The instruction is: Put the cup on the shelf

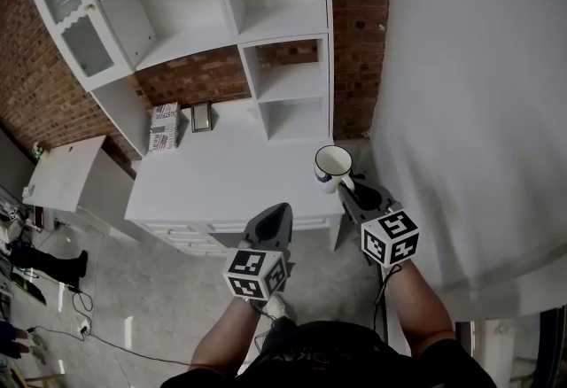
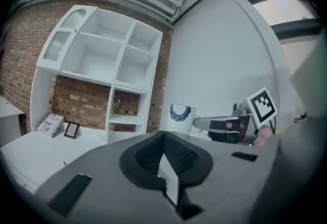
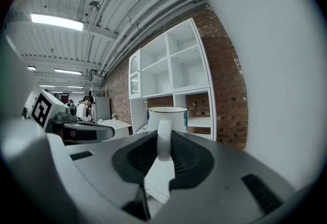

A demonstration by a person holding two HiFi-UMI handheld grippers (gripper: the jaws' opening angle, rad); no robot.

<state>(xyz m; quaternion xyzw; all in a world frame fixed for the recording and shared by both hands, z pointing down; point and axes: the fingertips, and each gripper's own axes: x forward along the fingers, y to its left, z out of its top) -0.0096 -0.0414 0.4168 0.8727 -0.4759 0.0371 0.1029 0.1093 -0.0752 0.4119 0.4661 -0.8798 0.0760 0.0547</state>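
Right tongs [image 3: 163,142] around half-hidden cup handle [image 3: 164,135]

white cup [image 1: 334,165] with blue motif on the side and dark rim. white shelf [image 1: 266,14] and white table [image 1: 221,174] before red-brown brick wall [image 1: 199,76]. grey left gripper [image 1: 280,211] and grey right gripper [image 1: 347,187], both with black-and-white square patterns.
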